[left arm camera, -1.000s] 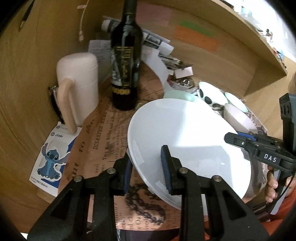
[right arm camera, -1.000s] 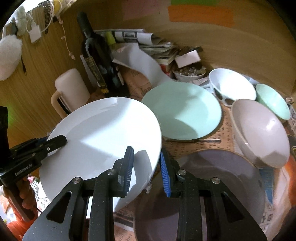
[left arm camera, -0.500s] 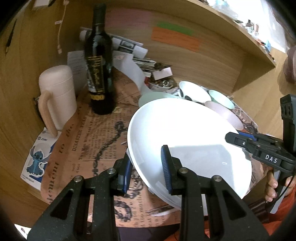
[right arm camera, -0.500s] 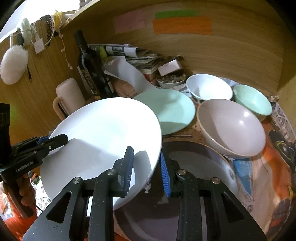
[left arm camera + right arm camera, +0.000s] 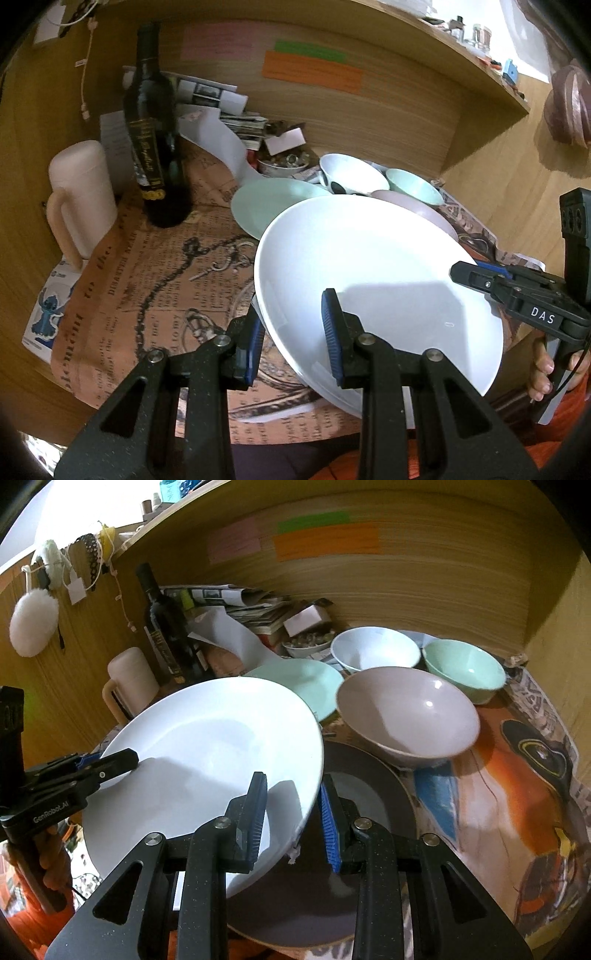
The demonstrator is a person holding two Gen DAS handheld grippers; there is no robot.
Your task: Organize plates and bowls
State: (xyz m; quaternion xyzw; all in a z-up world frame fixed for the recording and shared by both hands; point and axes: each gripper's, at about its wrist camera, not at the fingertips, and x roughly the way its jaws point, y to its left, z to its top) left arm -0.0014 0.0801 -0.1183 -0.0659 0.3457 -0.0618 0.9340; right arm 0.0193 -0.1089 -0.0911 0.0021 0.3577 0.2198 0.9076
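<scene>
We hold the large white plate (image 5: 376, 280) in the air between us, the left gripper (image 5: 291, 332) pinching its near left rim and the right gripper (image 5: 291, 816) pinching the opposite edge, one pad above and one below on each side. Over the last second the plate has drawn back from the wine bottle (image 5: 153, 147) and the pink mug (image 5: 79, 195) toward the front of the desk; both now sit smaller and farther off, and more of the printed paper (image 5: 147, 280) lies bare. The grips have not altered. The plate hangs tilted above a dark plate (image 5: 373, 812) lying flat on the paper, with the mint plate (image 5: 306, 683) behind it and the mauve bowl (image 5: 406, 716), white bowl (image 5: 373, 650) and mint bowl (image 5: 465, 672) grouped to the right. We judge the lift done and the carry under way, probably toward stacking on another plate; the two-sided hold must stay level.
</scene>
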